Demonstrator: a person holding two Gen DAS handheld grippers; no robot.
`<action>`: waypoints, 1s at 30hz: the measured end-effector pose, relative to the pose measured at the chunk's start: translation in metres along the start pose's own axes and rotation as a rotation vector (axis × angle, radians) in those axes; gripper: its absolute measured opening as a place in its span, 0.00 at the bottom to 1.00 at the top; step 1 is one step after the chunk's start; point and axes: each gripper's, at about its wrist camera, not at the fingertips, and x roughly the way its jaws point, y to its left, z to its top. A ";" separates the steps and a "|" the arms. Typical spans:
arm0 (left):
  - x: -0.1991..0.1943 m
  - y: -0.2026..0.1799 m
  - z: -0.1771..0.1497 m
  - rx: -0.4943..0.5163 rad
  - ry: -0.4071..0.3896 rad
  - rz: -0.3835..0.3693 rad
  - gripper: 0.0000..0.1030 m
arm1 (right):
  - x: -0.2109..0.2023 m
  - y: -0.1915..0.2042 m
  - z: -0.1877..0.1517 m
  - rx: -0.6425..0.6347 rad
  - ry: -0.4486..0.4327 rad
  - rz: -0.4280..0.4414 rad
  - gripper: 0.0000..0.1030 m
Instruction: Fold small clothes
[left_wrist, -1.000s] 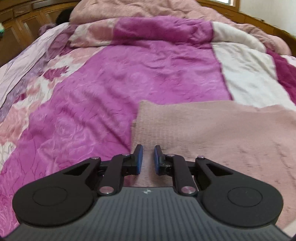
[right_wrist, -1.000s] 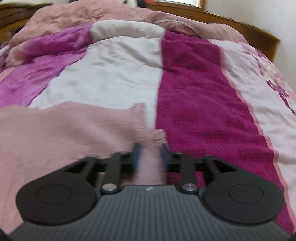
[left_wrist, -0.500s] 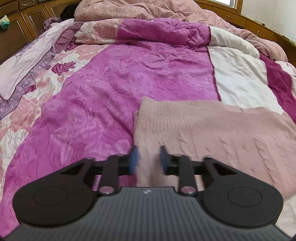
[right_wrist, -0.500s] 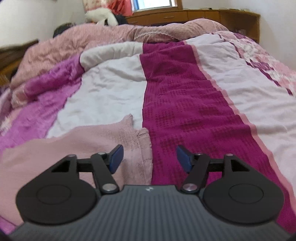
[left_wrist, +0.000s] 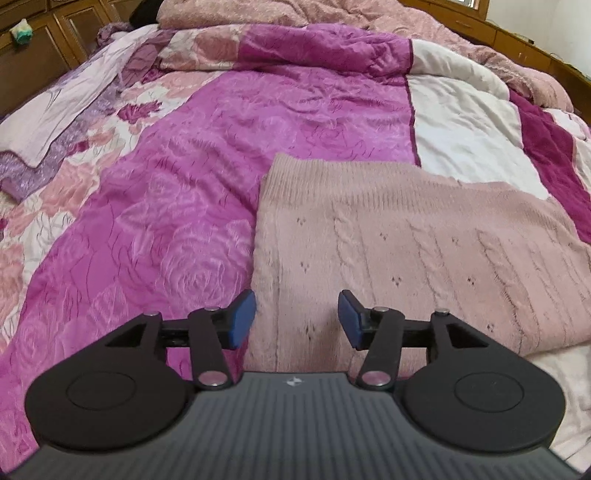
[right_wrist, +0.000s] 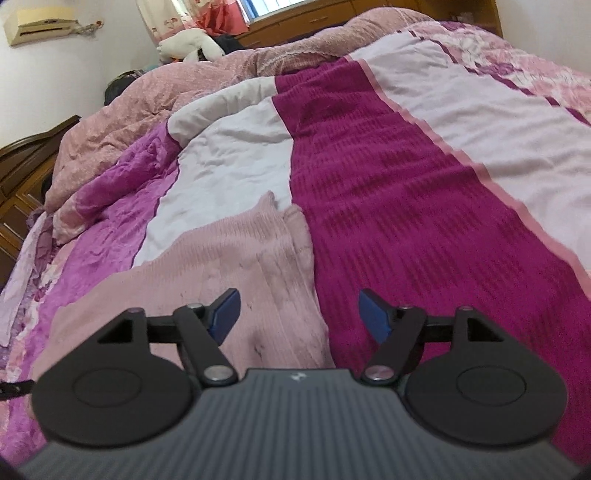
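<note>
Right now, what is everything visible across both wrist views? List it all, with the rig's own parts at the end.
knit garment: one, pale pink, flat on the bed, near edge.
quilt: one, magenta rose pattern with white and dark magenta panels, covering the bed.
blanket: one, dusty pink, bunched at the far end.
lilac cloth: one, pale purple, far left on the bed.
wooden cabinets: brown, beyond the bed's left side.
plush toy: one, white, behind the blanket.
air conditioner: one, cream, on the wall.
left tongs: black with blue pads, opening above the garment's left edge, nothing gripped.
right tongs: same, opening above the garment's right edge, nothing gripped.
</note>
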 end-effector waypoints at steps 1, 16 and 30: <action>0.001 0.000 -0.001 -0.001 0.004 0.006 0.57 | -0.001 -0.002 -0.002 0.009 0.002 0.000 0.70; 0.014 0.003 -0.008 -0.024 0.050 0.018 0.60 | 0.025 -0.014 -0.013 0.114 0.091 0.087 0.73; 0.022 0.005 -0.009 -0.040 0.068 0.020 0.63 | 0.044 -0.001 -0.021 0.066 0.098 0.137 0.72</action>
